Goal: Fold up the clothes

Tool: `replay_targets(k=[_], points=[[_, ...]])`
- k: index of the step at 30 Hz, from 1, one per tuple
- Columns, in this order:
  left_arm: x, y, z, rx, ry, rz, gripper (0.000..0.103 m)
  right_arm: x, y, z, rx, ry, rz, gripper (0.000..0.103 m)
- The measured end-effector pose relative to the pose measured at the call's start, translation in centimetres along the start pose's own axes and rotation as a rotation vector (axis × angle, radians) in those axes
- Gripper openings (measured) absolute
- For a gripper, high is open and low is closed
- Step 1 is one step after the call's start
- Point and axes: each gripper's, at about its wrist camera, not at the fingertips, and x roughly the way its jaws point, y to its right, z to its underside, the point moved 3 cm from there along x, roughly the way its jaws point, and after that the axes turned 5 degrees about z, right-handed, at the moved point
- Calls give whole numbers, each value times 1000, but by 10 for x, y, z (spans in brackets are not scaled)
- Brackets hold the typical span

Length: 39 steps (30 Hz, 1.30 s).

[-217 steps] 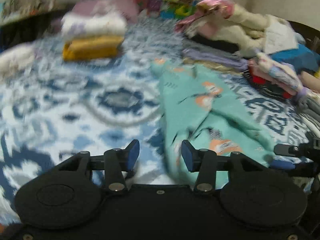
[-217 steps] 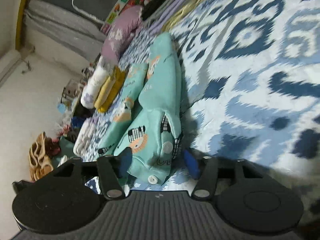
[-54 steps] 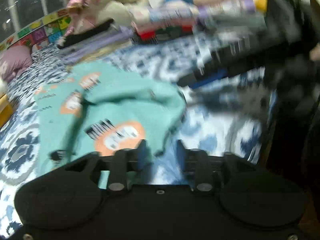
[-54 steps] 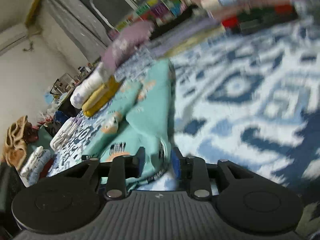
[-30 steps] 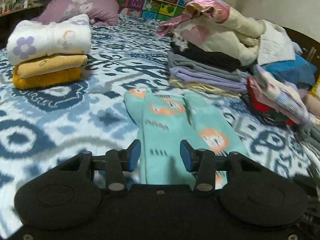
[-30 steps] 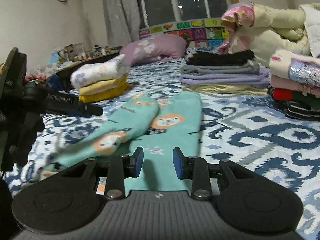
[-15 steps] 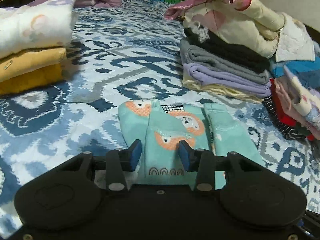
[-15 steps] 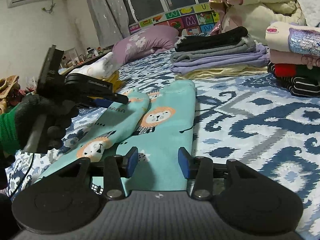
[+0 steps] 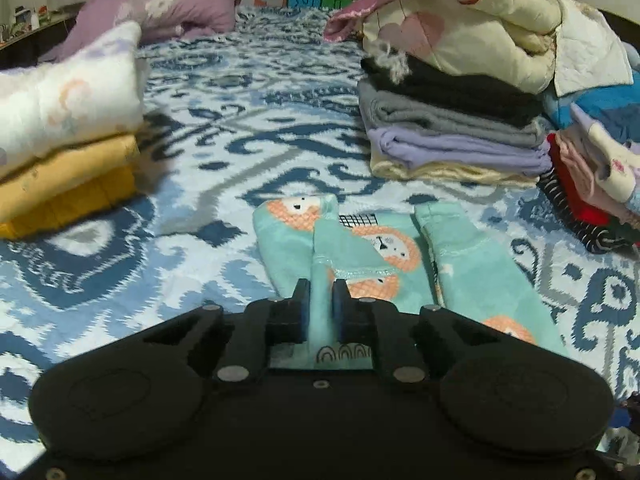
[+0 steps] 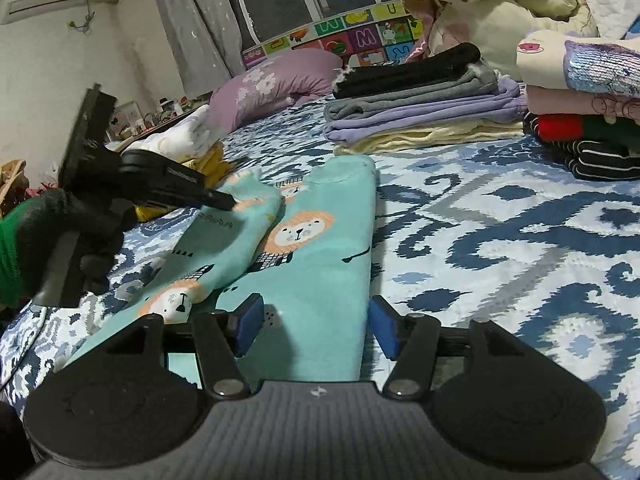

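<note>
A teal garment with orange lion prints lies stretched out on the blue-and-white patterned bedspread. My left gripper is shut on a raised fold of this garment near its far end. From the right wrist view the left gripper shows at the left, held by a black-gloved hand with a green cuff. My right gripper is open, and its fingers straddle the near end of the garment's wide leg.
A white, tan and yellow folded stack sits at the left. A black, grey, lilac and cream pile stands behind the garment, with striped and red clothes to the right. A purple pillow lies at the headboard.
My left gripper moved forward and went from open to shut, pinching up a fold of the teal garment. My right gripper opened wider over the near end.
</note>
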Motion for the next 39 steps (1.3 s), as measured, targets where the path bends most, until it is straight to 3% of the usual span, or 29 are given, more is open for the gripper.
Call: replay_targets(k=[6,17,19,32,39], points=[[-12,4,-4,34,10,-5,9,1,-1,1,-1,-4,5,59],[1,17,9,147,-44,-53,15,1,0,2,7,-12,2,60],[1,16,8,149,-41,-54,5,2,0,2,9,-14,1,60],[-57,-5,-5,98,95,-89,2,3,3,3,22,-17,3,61],[-108,-38,-4,75,164,-174,2,3,3,3,19,-17,6,62]])
